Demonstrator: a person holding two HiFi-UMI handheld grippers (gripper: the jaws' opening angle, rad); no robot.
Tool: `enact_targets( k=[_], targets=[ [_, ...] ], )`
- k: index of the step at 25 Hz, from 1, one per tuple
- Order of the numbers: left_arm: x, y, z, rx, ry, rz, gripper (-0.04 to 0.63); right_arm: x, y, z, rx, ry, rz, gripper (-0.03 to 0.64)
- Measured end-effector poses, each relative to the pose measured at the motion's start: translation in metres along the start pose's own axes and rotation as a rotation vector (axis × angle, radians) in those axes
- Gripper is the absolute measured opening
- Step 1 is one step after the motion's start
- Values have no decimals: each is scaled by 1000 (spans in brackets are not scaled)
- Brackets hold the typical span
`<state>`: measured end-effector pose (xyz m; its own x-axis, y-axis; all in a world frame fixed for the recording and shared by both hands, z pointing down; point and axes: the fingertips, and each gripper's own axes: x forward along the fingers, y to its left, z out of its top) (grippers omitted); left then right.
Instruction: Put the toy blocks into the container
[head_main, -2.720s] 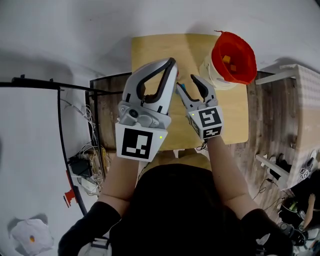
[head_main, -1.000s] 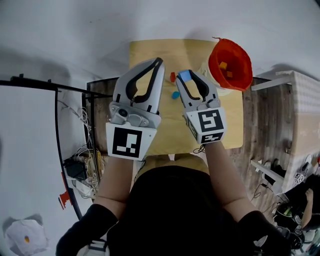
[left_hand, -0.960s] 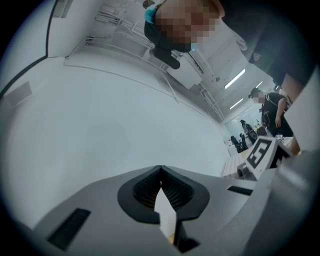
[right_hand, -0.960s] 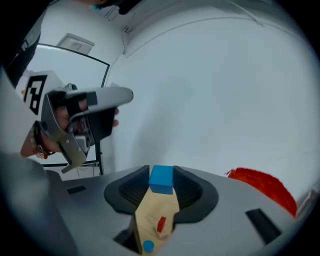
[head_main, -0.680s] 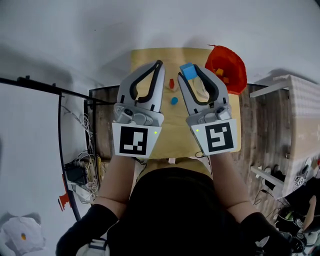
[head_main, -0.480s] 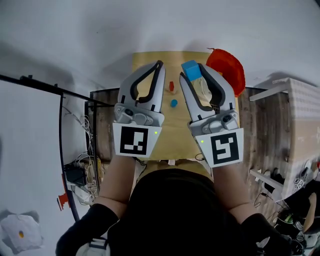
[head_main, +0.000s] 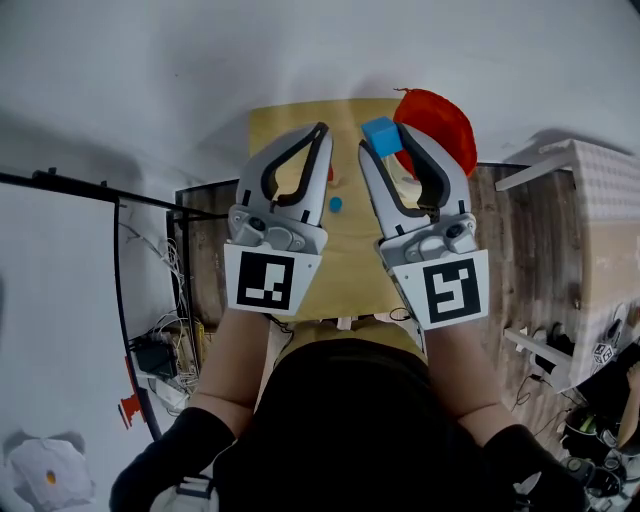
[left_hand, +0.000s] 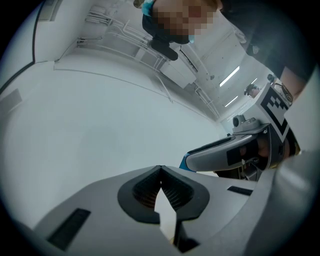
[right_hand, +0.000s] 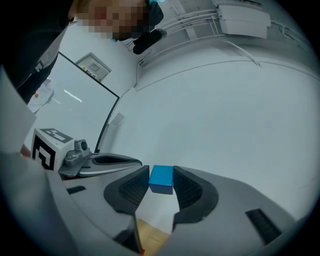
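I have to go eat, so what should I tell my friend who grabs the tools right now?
Left tool: shut, empty.
Right tool: shut on the blue block, held up off the table, just left of the red bucket in the head view.
Done: block picked up.
Left: drop it in the bucket, then fetch the small blue piece lying on the table.
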<state>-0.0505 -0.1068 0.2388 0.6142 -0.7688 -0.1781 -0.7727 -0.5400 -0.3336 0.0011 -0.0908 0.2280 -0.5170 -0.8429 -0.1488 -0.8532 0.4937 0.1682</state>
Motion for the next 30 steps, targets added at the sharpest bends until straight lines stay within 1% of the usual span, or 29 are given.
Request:
enact_targets(
  k=[8,10,13,17,21,26,30],
  targets=[
    [46,-51,7,-33,-38,-109,11,-30,-56,-5,-15,16,-119,166],
    [58,-64,5,-29,-34,-139,11,-37,-70,-7,-25,21,-138,166],
    [71,-77,5,-33,-36,-161,11,-42,-86,-11,-31,28,-160,166],
    [84,-90,0,-45,-31,-185,9,-45,-100,-26,-27,64,-173,167],
    [99,-98,-10,-40,-14,-202,11,-43,-112,-49,-14,118,-164,166],
    [125,-105,-33,-66,31,-202,11,-37,-139,-79,21,167,-164,167],
    [135,-106,-46,-73,51,-203,11,-34,-149,-98,52,196,-171,167]
  ],
)
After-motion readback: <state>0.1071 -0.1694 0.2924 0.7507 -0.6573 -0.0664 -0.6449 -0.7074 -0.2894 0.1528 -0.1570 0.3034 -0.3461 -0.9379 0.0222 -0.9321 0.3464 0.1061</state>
